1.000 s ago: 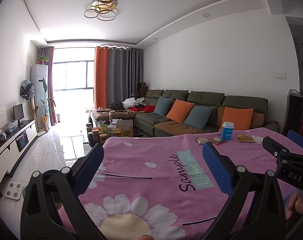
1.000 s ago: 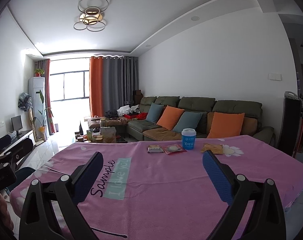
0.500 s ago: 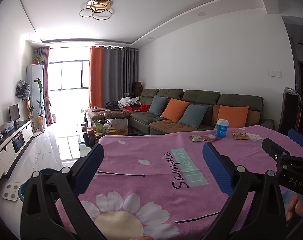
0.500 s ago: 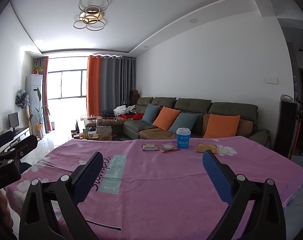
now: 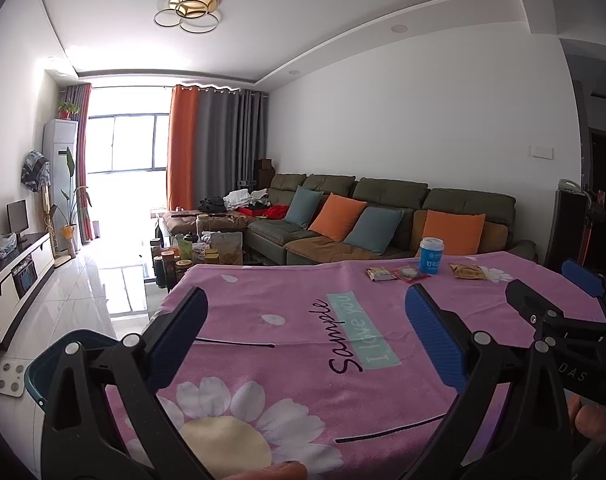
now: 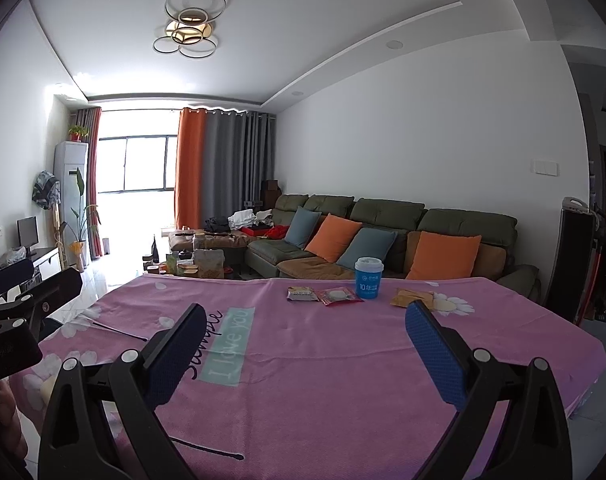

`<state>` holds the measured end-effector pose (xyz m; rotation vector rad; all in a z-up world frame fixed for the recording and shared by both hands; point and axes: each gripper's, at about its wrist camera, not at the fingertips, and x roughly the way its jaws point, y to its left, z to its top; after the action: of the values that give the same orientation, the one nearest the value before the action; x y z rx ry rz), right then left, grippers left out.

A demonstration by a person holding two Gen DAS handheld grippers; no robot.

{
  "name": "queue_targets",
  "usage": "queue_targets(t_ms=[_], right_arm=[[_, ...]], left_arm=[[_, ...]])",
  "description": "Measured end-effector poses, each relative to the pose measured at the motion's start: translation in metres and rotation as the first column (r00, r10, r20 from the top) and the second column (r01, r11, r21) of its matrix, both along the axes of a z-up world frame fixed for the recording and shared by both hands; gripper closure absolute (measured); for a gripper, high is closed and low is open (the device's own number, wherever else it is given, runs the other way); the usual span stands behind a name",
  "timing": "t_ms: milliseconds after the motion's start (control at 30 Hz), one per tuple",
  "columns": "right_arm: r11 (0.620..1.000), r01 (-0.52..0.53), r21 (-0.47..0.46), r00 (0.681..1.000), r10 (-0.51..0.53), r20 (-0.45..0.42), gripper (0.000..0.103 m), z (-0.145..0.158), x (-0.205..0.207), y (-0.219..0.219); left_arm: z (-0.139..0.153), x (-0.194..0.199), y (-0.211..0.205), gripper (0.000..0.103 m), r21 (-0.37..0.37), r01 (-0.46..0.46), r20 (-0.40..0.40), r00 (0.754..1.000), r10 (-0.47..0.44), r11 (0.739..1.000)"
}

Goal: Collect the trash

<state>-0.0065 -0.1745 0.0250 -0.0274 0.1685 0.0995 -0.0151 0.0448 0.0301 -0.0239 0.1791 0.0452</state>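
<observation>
- Clearly the trash sits in a loose row along the far edge of the table: a blue paper cup [image 6: 369, 278] standing upright, a red-edged wrapper [image 6: 339, 296] and a brownish packet [image 6: 302, 294] to its left, a tan packet [image 6: 413, 299] to its right.
- Ahead of the right gripper [image 6: 305, 350] — well apart from it, slightly right of its centre line; from the left gripper [image 5: 305, 334] the same row lies far off to the right, so the right one looks the nearer.
- Both grippers hang wide apart and hold nothing.
- Row's long axis runs left to right, roughly parallel to the far edge; the flat packets lie flush on the cloth.
- Cup looks like stiff paper with a pale lid, likely light and easy to tip; wrappers look thin and crinkly — probably hard to pinch flat.
- Pink tablecloth [image 6: 343, 380] is soft, woven, daisy-printed, faintly creased.
- Teal bin [image 5: 43, 364] shows low at the left, beside the table.
- Behind: green sofa [image 6: 387, 220] with orange and blue cushions.
</observation>
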Motion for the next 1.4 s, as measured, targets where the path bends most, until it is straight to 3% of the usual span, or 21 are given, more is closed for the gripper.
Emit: queue_targets(t_ms=[1400], right_arm=[[1.0,-0.015,-0.019,1.0,0.014,-0.02,0.007,-0.0012,0.0015,0.0028]], left_arm=[[-0.0045,0.0004,-0.0088,0.006,0.014,0.034,-0.013,0.999,-0.034,0.999]])
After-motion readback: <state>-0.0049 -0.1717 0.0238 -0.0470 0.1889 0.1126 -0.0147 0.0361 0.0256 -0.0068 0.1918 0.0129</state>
